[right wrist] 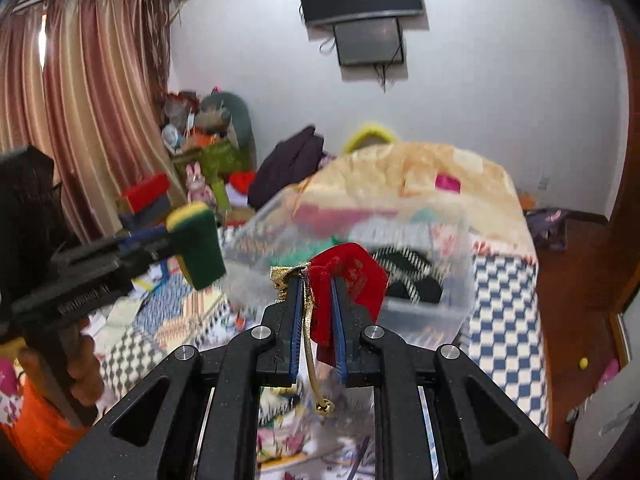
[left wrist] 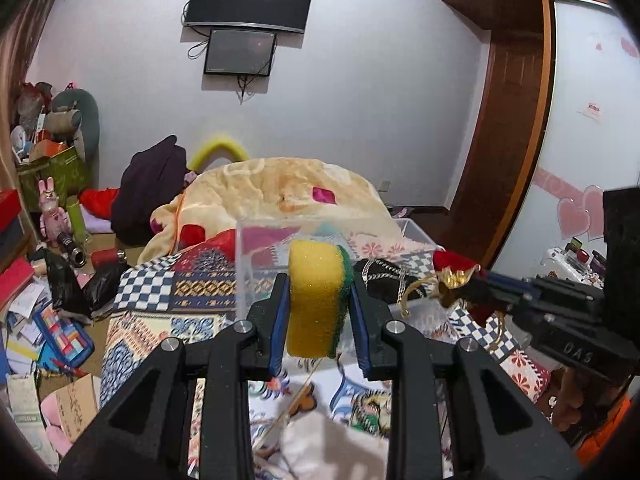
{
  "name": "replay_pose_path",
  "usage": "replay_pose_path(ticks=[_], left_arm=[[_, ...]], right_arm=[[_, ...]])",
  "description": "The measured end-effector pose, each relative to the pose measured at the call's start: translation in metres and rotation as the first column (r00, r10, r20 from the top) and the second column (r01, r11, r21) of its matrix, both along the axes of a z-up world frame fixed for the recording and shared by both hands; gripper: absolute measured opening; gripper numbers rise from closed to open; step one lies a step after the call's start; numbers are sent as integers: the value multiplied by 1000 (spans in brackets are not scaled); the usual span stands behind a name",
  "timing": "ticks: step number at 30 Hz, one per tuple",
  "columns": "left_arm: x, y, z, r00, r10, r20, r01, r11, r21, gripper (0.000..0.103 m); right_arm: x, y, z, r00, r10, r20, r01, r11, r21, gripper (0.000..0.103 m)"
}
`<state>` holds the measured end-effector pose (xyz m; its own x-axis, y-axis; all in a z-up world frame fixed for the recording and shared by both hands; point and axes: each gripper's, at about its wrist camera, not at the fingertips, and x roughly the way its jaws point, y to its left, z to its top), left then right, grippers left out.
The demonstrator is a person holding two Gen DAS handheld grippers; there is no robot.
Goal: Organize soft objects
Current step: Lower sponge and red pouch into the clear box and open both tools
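My left gripper (left wrist: 319, 280) is shut on a yellow sponge with a green scouring side (left wrist: 314, 300), held above the patterned bed. It also shows in the right wrist view (right wrist: 198, 250) at the left. My right gripper (right wrist: 316, 280) is shut on a red velvet pouch with gold trim and a gold cord (right wrist: 348, 280). The pouch shows in the left wrist view (left wrist: 456, 270) at the right. A clear plastic bin (left wrist: 408, 240) stands just beyond both grippers, with a black and white cloth (right wrist: 412, 276) inside it (right wrist: 448, 304).
A patchwork quilt (left wrist: 168, 292) covers the bed, with a folded cream blanket (left wrist: 280, 188) behind the bin. Cluttered floor and boxes (left wrist: 52, 320) lie at the left. A wardrobe (left wrist: 520, 120) stands at the right. A white cloth (left wrist: 328, 444) lies near my left gripper.
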<state>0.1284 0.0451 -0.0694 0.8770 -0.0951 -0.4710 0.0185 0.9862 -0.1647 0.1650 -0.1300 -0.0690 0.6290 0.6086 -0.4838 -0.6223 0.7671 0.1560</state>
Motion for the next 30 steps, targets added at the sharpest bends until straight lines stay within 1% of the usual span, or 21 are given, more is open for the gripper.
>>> replay_pose_path(ticks=[2, 5, 9, 14, 17, 19, 20, 22, 23, 24, 25, 27, 29, 30], left_arm=[[7, -1, 0, 1000, 0, -3, 0, 1000, 4, 29], [24, -3, -3, 1000, 16, -16, -16, 1000, 27, 29], [46, 1, -11, 998, 16, -59, -15, 1000, 16, 29], [71, 4, -27, 992, 11, -126, -10, 1000, 9, 29], [84, 4, -36, 985, -9, -171, 9, 1000, -4, 29], [93, 3, -43, 979, -17, -203, 17, 1000, -3, 29], [94, 2, -45, 977, -20, -210, 20, 1000, -1, 29], [96, 0, -48, 974, -25, -226, 28, 1000, 11, 34], [97, 0, -50, 974, -17, -228, 22, 1000, 17, 37], [96, 1, -51, 974, -12, -228, 16, 1000, 16, 39], [96, 3, -52, 973, -13, -231, 14, 1000, 4, 40], [93, 9, -53, 972, -19, -235, 12, 999, -30, 45], [90, 15, -51, 974, -23, -226, 10, 998, -57, 50], [88, 17, -49, 975, -22, -219, 9, 998, -61, 51]], right_arm=[[6, 3, 4, 1000, -4, 12, 4, 1000, 18, 12], [17, 12, 5, 999, -18, 28, 17, 1000, 19, 12], [33, 26, 3, 999, -21, 33, 21, 1000, 7, 12], [53, 45, -13, 1000, -5, -18, 4, 999, -35, 12], [65, 52, -26, 998, -5, -59, 1, 998, -67, 13], [70, 56, -35, 996, -16, -91, 7, 996, -93, 14], [73, 57, -39, 994, -15, -107, 4, 995, -103, 16], [74, 59, -45, 992, -22, -128, 6, 992, -126, 17], [75, 58, -46, 990, -19, -139, 1, 991, -132, 18], [75, 56, -47, 989, -22, -147, 2, 991, -132, 22], [75, 54, -48, 988, -23, -154, 3, 992, -129, 24], [75, 48, -47, 986, -26, -165, 7, 993, -117, 39], [72, 41, -44, 986, -21, -165, 4, 995, -99, 47], [70, 38, -42, 987, -18, -162, 3, 995, -95, 49]])
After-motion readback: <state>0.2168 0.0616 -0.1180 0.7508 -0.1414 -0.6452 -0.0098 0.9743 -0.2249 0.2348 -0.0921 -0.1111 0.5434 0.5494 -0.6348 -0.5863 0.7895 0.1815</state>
